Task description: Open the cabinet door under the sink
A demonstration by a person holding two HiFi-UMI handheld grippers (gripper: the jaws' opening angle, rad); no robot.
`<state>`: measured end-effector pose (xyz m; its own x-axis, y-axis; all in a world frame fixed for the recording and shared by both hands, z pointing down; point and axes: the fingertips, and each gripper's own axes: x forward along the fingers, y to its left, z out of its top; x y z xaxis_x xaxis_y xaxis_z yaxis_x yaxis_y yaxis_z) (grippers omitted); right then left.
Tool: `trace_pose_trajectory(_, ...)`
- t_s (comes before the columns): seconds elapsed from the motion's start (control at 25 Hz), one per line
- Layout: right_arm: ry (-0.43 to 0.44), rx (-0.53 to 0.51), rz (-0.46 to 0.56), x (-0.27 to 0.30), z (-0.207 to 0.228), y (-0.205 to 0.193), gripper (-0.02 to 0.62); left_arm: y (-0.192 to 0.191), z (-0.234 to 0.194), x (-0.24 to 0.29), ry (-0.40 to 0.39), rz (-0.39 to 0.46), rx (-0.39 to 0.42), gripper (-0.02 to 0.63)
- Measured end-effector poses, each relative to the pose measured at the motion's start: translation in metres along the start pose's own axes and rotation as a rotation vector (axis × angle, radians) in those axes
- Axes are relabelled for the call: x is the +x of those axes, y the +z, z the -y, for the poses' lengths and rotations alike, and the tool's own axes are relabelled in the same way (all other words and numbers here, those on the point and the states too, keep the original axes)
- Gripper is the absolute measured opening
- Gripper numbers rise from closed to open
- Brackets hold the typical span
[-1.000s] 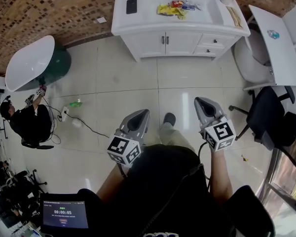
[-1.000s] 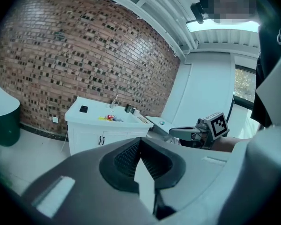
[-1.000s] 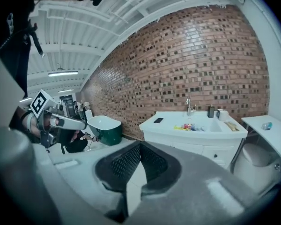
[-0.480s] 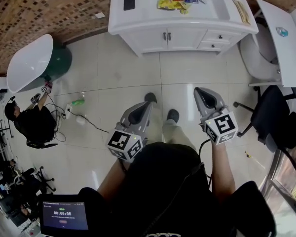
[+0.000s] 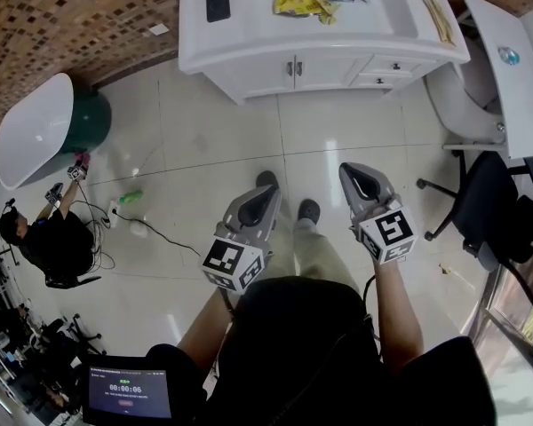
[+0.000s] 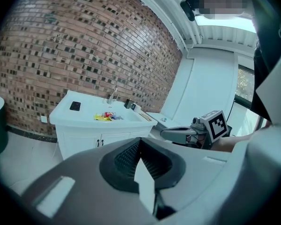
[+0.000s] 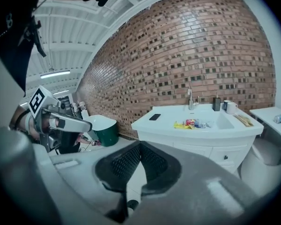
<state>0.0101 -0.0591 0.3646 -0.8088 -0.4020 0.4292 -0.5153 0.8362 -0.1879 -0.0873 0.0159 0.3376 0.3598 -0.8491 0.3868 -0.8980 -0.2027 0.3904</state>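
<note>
The white vanity cabinet stands against the brick wall at the top of the head view. Its two closed doors carry small dark handles and sit under the sink basin. Both grippers hang over the tiled floor, well short of the cabinet and pointing toward it. My left gripper is shut with nothing in it. My right gripper is shut and empty too. The doors show beyond the left jaws in the left gripper view. The right gripper view has the vanity partly behind its own jaws.
A black phone and colourful packets lie on the vanity top. A white tub on a green base, a seated person and a floor cable are at left. An office chair and a white table stand at right.
The person has walked closer to the vanity, which now sits nearer in the head view. Both grippers moved forward and a little lower, and both stayed shut.
</note>
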Motion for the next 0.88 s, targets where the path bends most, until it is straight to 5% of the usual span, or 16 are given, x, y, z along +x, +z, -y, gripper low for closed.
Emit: trace_pose_trajectory(0.88, -0.154, 0.029, -0.073, 0.222, 0.091, -0.100, -0.009, -0.062, -0.137, 0.135, -0.165, -0.087, -0.026, 0.017)
